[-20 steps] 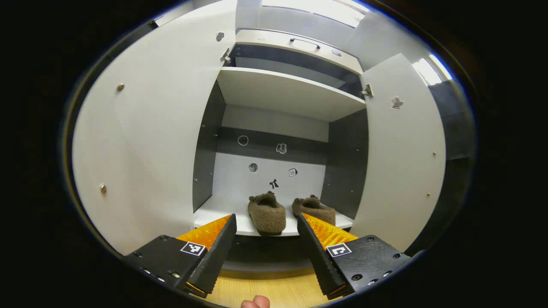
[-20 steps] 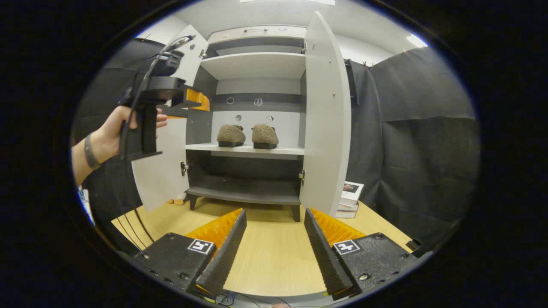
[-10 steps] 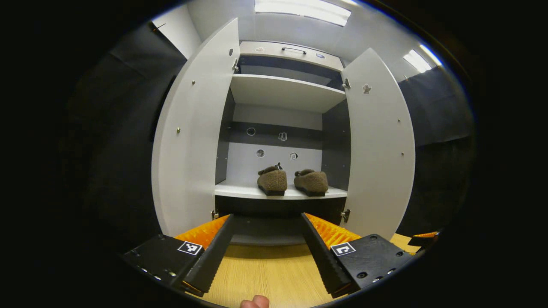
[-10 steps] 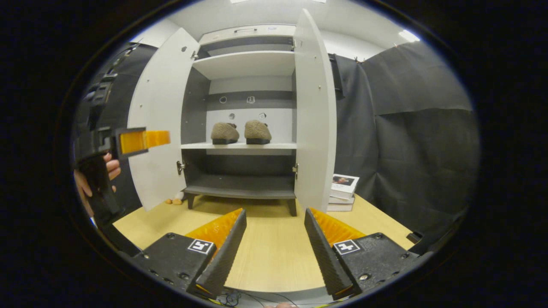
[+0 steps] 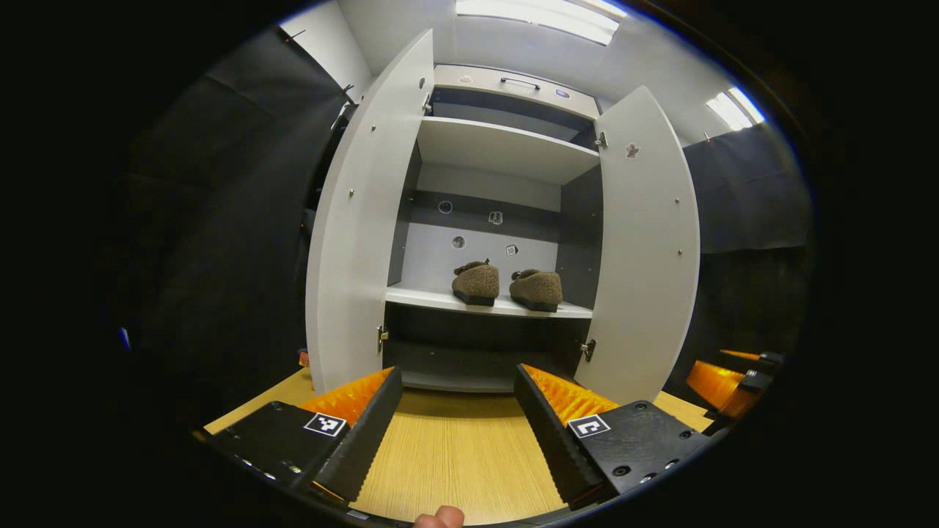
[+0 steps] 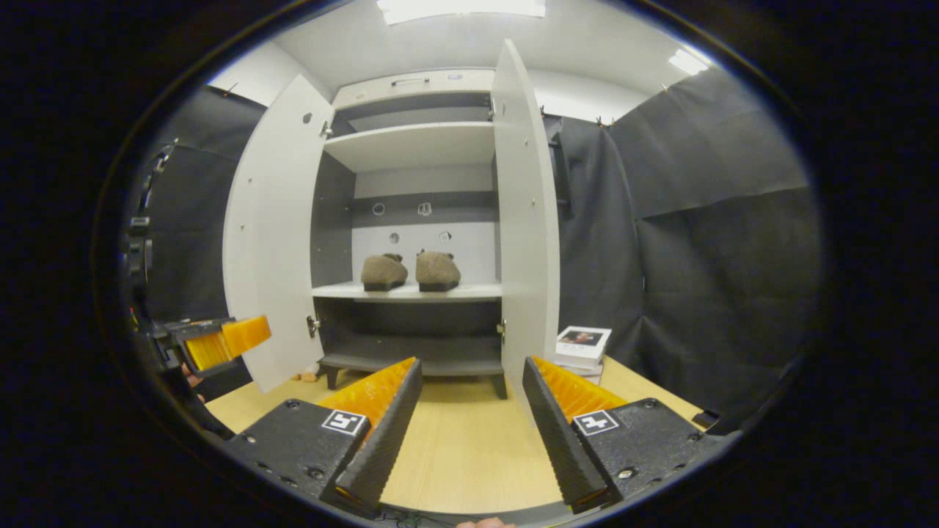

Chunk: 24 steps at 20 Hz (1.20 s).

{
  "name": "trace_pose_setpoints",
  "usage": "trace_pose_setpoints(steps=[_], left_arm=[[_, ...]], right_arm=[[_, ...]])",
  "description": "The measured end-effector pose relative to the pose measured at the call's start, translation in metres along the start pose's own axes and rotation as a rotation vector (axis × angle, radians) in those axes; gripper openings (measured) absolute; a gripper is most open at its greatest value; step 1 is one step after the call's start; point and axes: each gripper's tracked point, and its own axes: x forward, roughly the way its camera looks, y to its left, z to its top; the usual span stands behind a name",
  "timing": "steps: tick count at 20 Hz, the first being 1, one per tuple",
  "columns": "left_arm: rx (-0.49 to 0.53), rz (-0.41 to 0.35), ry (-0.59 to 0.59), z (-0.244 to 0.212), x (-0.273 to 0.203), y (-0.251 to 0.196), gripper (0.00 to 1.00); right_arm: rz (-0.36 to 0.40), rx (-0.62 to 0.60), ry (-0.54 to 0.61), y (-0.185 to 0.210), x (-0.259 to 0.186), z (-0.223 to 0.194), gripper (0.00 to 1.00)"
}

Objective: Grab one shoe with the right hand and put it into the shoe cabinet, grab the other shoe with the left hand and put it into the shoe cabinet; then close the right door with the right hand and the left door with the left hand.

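Brown fuzzy shoes, both already up on the middle shelf (image 5: 440, 300) of the shoe cabinet (image 5: 506, 77), side by side and close together, soles flat on the board. Left shoe (image 5: 476, 281) and right shoe (image 5: 537, 288) seen from the left gripper view; same pair in the right gripper view too, left shoe (image 6: 384, 270) and right shoe (image 6: 438, 269), sitting roughly mid-shelf with bare board either side.

Both doors wide open. Left door (image 5: 359, 242) swung out toward the camera, right door (image 5: 640, 242) likewise. From the right gripper view, right door (image 6: 522, 220) almost edge-on, left door (image 6: 268, 235) angled out.

Left gripper (image 5: 458, 433) hanging low over the wooden floor (image 5: 455, 455) in front of the cabinet, jaws spread apart with nothing between them. Also visible at the left edge of the right gripper view (image 6: 220, 342), near the left door, gripping nothing as far as can be seen.

Right gripper (image 6: 469, 440) same deal: fingers parted wide, empty, pointed at the cabinet from a bit further back, well short of the right door. Also peeking in at the far right of the left gripper view (image 5: 722, 381).

Little stickers on the cabinet's back panel above the shoes, too small to make out. Stack of books (image 6: 581, 345) on the floor just beside the right door. Fingertip (image 5: 439, 518) poking in at the bottom of the left gripper view.
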Motion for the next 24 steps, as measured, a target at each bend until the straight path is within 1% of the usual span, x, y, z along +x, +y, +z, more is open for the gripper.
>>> trace_pose_setpoints(steps=[3,5,7,9,10,12,14,18,21,24], left_arm=[[0.013,0.008,-0.026,0.007,-0.006,-0.002,0.94],[0.007,-0.005,-0.038,0.009,-0.009,-0.007,0.94],[0.012,-0.015,-0.046,0.012,-0.011,-0.011,0.94],[0.020,-0.021,-0.047,0.012,-0.014,-0.012,0.94],[0.021,-0.025,-0.047,0.013,-0.014,-0.013,0.94],[0.028,-0.028,-0.053,0.015,-0.015,-0.014,0.94],[0.031,-0.026,-0.055,0.016,-0.016,-0.014,0.94],[0.041,-0.030,-0.045,0.017,-0.014,-0.017,0.94],[0.050,-0.033,-0.044,0.017,-0.012,-0.020,0.94],[0.038,-0.037,-0.030,0.015,-0.011,-0.021,0.94]], right_arm=[[0.001,-0.008,-0.092,-0.028,0.005,0.065,0.90],[0.000,0.009,-0.146,-0.055,0.012,0.109,0.92],[-0.033,0.010,-0.196,-0.092,0.023,0.146,0.93],[-0.088,0.004,-0.225,-0.129,0.041,0.176,0.94],[-0.112,0.005,-0.226,-0.146,0.051,0.185,0.95],[-0.135,0.020,-0.227,-0.167,0.073,0.205,0.95],[-0.156,0.029,-0.208,-0.185,0.096,0.211,0.95],[-0.145,0.042,-0.137,-0.194,0.141,0.203,0.96],[-0.136,0.038,-0.125,-0.190,0.159,0.199,0.96],[-0.124,0.017,-0.107,-0.181,0.169,0.193,0.95]])
